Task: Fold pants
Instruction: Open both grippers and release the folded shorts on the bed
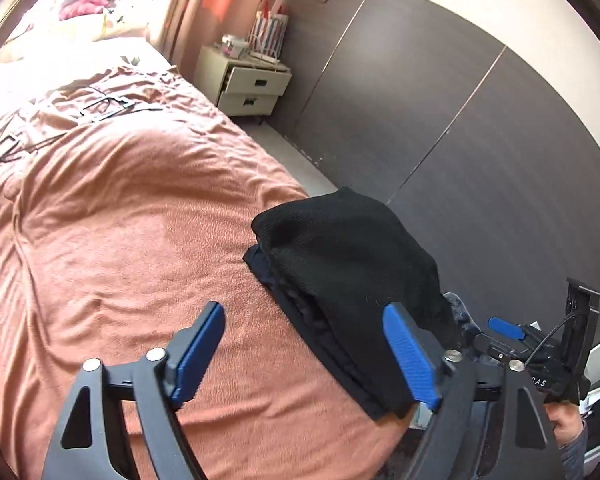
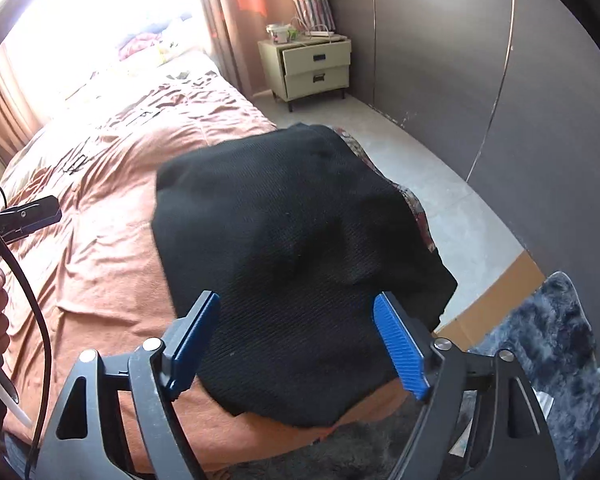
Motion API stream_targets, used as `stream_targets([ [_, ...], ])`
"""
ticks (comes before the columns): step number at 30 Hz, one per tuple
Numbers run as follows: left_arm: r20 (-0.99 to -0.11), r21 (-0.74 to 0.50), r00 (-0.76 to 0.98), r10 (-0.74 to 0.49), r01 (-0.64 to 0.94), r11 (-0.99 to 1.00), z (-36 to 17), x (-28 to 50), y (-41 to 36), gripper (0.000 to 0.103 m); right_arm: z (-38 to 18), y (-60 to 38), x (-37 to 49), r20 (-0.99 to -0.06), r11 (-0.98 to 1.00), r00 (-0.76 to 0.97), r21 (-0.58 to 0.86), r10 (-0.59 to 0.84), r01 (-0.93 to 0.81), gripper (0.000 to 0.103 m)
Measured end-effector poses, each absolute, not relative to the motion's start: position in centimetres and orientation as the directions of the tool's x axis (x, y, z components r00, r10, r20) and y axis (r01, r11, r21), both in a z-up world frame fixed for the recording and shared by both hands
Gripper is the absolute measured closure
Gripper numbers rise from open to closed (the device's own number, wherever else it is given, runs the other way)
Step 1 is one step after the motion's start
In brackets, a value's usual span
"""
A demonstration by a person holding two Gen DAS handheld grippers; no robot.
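Observation:
Folded black pants (image 1: pixel 340 264) lie on top of a stack of dark clothes at the near right corner of the bed; they also show in the right wrist view (image 2: pixel 284 248). My left gripper (image 1: pixel 304 356) is open and empty, above the bedspread just left of the stack. My right gripper (image 2: pixel 296 344) is open and empty, hovering over the near edge of the black pants. The right gripper also shows in the left wrist view (image 1: pixel 504 330), beyond the stack. The left gripper shows at the left edge of the right wrist view (image 2: pixel 28 216).
The bed has a wrinkled salmon bedspread (image 1: pixel 120 220). Black hangers (image 1: pixel 100 106) lie far up the bed. A cream nightstand (image 2: pixel 314 68) with a striped bag stands by a dark wardrobe wall (image 1: pixel 460 120). A grey fluffy rug (image 2: pixel 548 344) lies on the floor at right.

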State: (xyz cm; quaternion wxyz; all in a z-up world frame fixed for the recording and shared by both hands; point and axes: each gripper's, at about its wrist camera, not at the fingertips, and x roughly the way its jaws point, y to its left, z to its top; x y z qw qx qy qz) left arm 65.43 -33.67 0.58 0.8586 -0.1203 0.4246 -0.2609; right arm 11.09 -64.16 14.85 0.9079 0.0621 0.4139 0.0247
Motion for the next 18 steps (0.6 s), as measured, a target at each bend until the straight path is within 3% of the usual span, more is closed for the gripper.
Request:
stream_targets([
  [2,-0.663,-0.416,0.513,-0.546,0.353,0.838,1.7,64.2,-33.2,0.007,15.5,-63.5,9.9,-0.751,0.992,0.656,0.126,0.082,0.019,0.014],
  [4,-0.661,-0.391,0.528,-0.533,0.364,0.845,2.9,62.8,-32.6,0.0,16.1,-62.8,8.9,-0.75,0.992,0.657,0.121,0.07,0.033,0.001],
  [5,-0.656,-0.382,0.534,-0.533,0.374,0.845,3.4,62.2,-32.3,0.0,16.3,-62.4,7.4,-0.745,0.992,0.664,0.122,0.065,0.041,0.0],
  [18,-0.642,-0.315,0.56,-0.524,0.43,0.846,8.1,53.5,-27.7,0.0,20.8,-58.1,-2.6,-0.7,0.989,0.712,0.138,0.054,0.061,0.0],
])
